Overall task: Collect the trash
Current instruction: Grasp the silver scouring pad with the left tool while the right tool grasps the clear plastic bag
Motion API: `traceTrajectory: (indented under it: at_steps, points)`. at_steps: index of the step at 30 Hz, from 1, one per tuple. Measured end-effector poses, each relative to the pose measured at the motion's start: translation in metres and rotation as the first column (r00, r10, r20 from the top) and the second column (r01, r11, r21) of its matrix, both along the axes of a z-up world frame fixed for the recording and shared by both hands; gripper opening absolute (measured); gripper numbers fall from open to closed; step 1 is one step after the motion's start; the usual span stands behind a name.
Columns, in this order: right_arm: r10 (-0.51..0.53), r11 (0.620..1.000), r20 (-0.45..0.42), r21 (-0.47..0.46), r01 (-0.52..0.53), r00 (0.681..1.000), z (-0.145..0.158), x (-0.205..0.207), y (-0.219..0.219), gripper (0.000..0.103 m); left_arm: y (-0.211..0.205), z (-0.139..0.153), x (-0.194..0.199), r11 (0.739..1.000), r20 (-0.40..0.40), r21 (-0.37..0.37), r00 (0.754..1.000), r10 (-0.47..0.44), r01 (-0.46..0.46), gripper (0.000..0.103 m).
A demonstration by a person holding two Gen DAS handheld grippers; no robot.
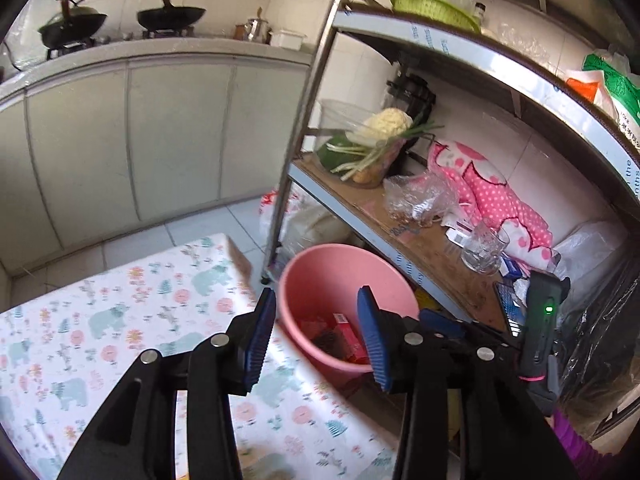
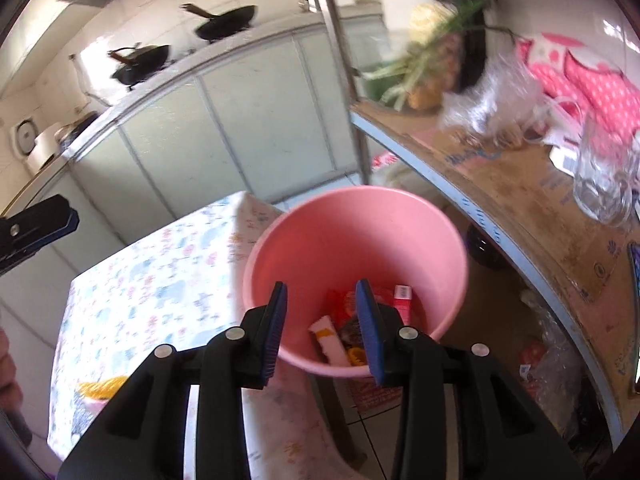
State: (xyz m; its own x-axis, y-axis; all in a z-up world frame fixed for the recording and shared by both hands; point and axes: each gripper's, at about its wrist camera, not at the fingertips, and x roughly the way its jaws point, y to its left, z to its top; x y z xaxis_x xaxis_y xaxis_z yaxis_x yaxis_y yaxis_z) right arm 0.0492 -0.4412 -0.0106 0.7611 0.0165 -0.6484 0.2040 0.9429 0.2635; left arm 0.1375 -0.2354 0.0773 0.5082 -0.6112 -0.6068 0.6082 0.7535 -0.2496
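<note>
A home kitchen: woks [image 1: 171, 16] on a stove, cabinets [image 1: 120, 140] beneath

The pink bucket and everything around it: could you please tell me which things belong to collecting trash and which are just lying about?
Part of the job:
- pink bucket
- wrappers and cartons lying in it
- yellow packet on the patterned tablecloth, possibly trash

Just lying about:
- glass mug
- vegetables
- pink dotted cloth
- woks

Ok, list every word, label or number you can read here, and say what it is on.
"the": blue print on the white protective film of the metal shelf edge.
Printed brown cardboard shelf liner: blurred, unreadable.
Green-and-white plastic bag: too small.
Packets in the pink plastic bucket: unreadable.
</note>
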Motion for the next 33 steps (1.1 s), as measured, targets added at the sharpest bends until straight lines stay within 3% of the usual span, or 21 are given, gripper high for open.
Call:
traceTrajectory:
  at_steps: [6,12,17,23,26,31,33]
  points:
    - [0.121,0.993,0.035,-0.001,-0.121,0.992,0.016,-0.014,0.039,0.036,0.074,0.012,-0.017,0.994,0.053,0.016,0.992,0.112,-0.113,0.047]
    - [0.28,0.958,0.024,0.05,-0.281,0.96,0.018,-0.025,0.082,0.036,0.141,0.009,-0.038,0.976,0.074,0.042,0.975,0.209,-0.212,0.048]
    - [0.371,0.925,-0.012,0.09,-0.368,0.929,0.008,-0.032,0.111,0.036,0.186,-0.015,-0.058,0.966,0.033,0.097,0.971,0.238,-0.241,0.048]
    - [0.437,0.897,-0.066,0.107,-0.429,0.897,-0.003,-0.037,0.138,0.036,0.215,-0.06,-0.093,0.969,-0.041,0.162,0.98,0.197,-0.188,0.048]
    - [0.495,0.863,-0.09,0.165,-0.477,0.864,-0.007,-0.039,0.148,0.036,0.219,-0.082,-0.11,0.966,-0.07,0.212,0.983,0.168,-0.15,0.048]
    - [0.61,0.787,-0.147,0.235,-0.571,0.779,-0.012,-0.048,0.168,0.037,0.225,-0.112,-0.136,0.948,-0.077,0.306,0.99,0.121,-0.092,0.049]
    - [0.645,0.76,-0.166,0.25,-0.6,0.746,-0.015,-0.052,0.179,0.044,0.228,-0.123,-0.141,0.942,-0.088,0.325,0.989,0.12,-0.085,0.048]
